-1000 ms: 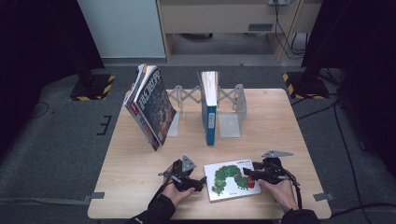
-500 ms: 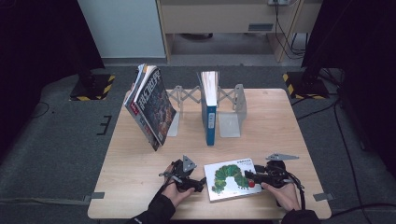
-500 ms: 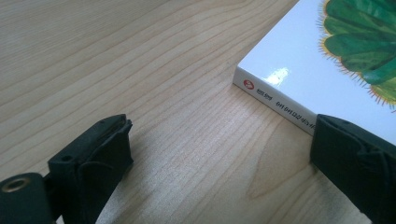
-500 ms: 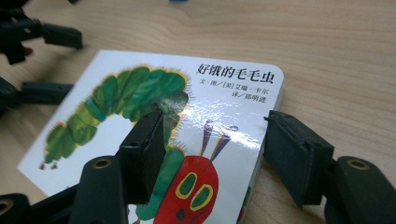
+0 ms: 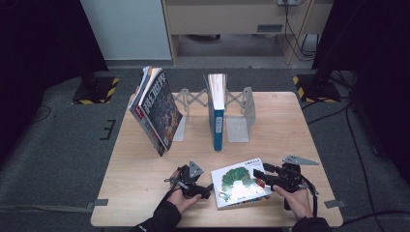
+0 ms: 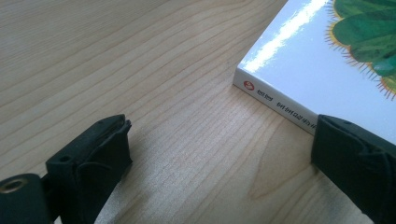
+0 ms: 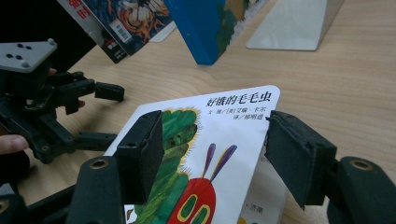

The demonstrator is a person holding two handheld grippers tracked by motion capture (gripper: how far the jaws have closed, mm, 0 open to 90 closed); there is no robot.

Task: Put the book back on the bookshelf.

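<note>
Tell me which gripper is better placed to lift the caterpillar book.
Right. The right gripper has its open jaws over the book cover, near its edge. The left gripper is open beside the spine, on bare table.

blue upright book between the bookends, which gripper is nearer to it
Left. The left gripper sits just below and left of the blue book; the right gripper is farther off, down to its right.
</note>
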